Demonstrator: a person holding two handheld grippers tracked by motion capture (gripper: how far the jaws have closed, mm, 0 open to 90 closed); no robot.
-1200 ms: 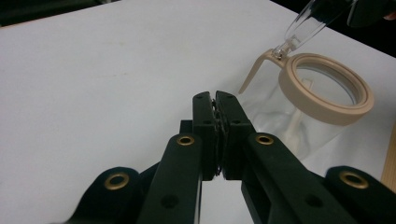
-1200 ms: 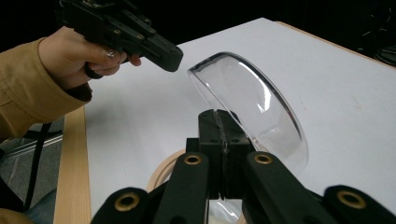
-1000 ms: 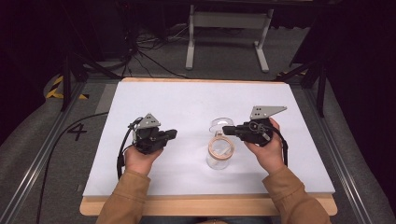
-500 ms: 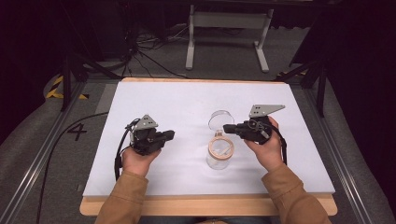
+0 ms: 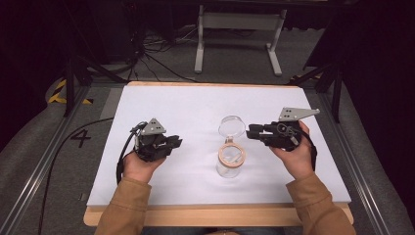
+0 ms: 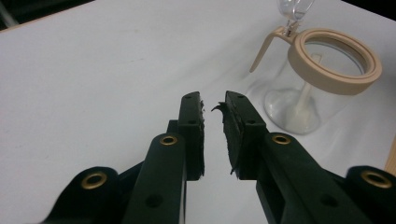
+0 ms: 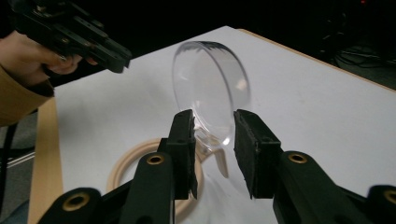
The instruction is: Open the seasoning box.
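Drew the right gripper [image 5: 250, 131] back from the jar [image 5: 230, 164], jaws spread, clear lid [image 7: 210, 95] standing open. Probably opening finished. Left gripper [image 6: 214, 106] narrowly parted, empty.

A lab or recording studio w/ a staged test bench is indicated: a white-covered table [image 5: 161, 103] on a wooden board is set betw. metal rails [image 5: 39, 181] on grey carpet [image 5: 34, 132], the near-left floor being marked w/ a black "4" [image 5: 80, 138]. Black drapes [image 5: 34, 44] are hung around the bench, loose cables [image 5: 156, 63] are run across the floor behind it, and a grey metal stand [image 5: 237, 36] is placed at the back, w/ yellow-black hazard tape [image 5: 61, 93] at a frame foot.
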